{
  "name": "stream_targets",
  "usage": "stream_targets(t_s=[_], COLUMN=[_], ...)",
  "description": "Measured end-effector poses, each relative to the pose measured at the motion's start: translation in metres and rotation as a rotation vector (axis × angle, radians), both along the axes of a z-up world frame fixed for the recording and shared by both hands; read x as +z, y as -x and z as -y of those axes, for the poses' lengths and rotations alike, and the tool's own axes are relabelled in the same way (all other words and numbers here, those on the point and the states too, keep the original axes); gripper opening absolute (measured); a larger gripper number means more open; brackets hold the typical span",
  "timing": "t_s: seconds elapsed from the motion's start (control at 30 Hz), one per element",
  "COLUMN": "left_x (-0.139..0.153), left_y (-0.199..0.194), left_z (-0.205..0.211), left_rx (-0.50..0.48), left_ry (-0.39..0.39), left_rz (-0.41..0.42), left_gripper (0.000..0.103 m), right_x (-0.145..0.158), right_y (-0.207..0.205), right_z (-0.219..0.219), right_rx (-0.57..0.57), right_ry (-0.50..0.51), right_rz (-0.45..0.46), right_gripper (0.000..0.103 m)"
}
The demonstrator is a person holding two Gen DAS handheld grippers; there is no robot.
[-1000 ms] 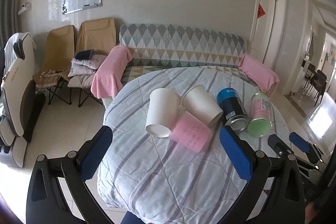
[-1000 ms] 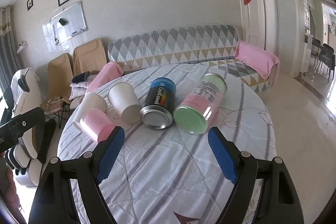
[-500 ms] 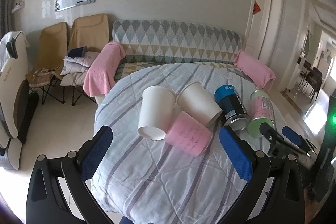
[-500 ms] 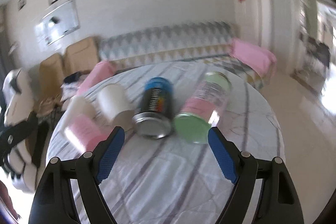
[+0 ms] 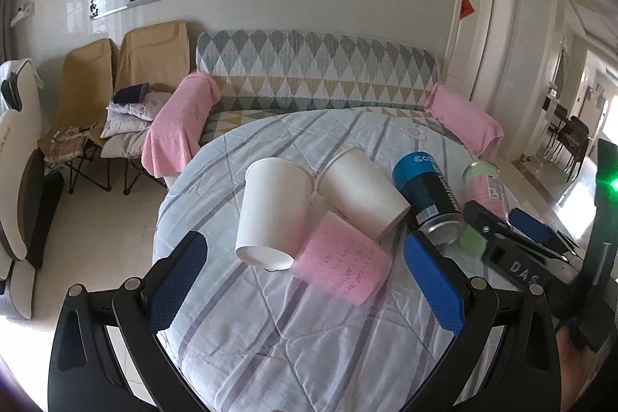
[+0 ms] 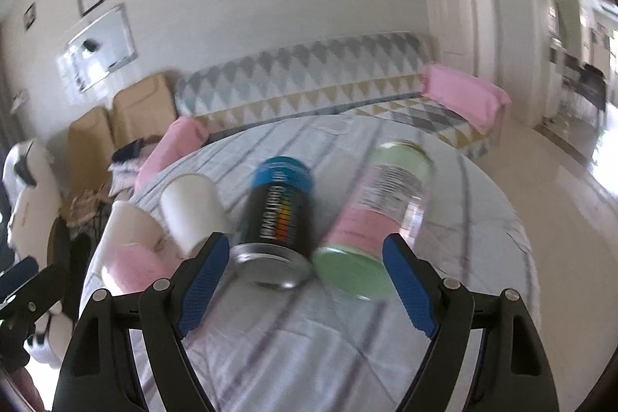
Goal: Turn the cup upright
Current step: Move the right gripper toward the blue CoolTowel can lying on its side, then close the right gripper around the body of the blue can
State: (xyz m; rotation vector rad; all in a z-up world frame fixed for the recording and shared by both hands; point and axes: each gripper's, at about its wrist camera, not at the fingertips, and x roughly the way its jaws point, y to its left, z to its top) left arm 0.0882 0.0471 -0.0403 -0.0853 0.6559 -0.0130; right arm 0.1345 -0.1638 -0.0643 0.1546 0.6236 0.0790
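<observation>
Several containers lie on their sides on a round table with a striped cloth. From left: a white paper cup, a pink cup, a second white cup, a black and blue can and a clear bottle with a green cap. My left gripper is open, just short of the pink cup. My right gripper is open, close before the can and the green-capped bottle. The right view also shows the white cups and the pink cup.
A patterned sofa with pink towels stands behind the table. Two tan folding chairs stand at the left. A doorway is at the right. The right gripper's body shows at the left view's right edge.
Both grippers have moved forward toward the containers. The right gripper has closed in on the can and bottle and its view is blurred. Nothing was taken hold of.
</observation>
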Motion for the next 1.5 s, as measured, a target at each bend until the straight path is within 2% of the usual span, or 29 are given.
stream_targets(t_s=[0.17,0.4,0.7,1.37,1.5], left_x=[-0.004,-0.011,-0.017,-0.024,-0.026], left_y=[-0.005,-0.015,-0.025,-0.035,-0.035], left_z=[-0.009,-0.016,-0.02,-0.027,-0.027], left_rx=[0.014,0.018,0.008,0.021,0.018], left_ry=[0.005,0.024,0.039,0.046,0.051], left_rz=[-0.011,-0.032,-0.047,-0.067,-0.074], left_gripper=[0.103,0.103,0.103,0.103,0.103], right_x=[-0.004,-0.009,-0.019,-0.027,-0.032], right_y=[-0.014,-0.024,-0.034,-0.038,-0.039], right_z=[-0.025,-0.034,-0.044,-0.041,-0.042], right_rx=[0.065,0.108,0.074,0.086,0.071], right_ry=[0.047,0.061,0.118,0.092,0.11], right_rz=[-0.002,-0.005,-0.045,-0.081,-0.092], right_gripper=[0.083,0.083,0.083,0.081,0.074])
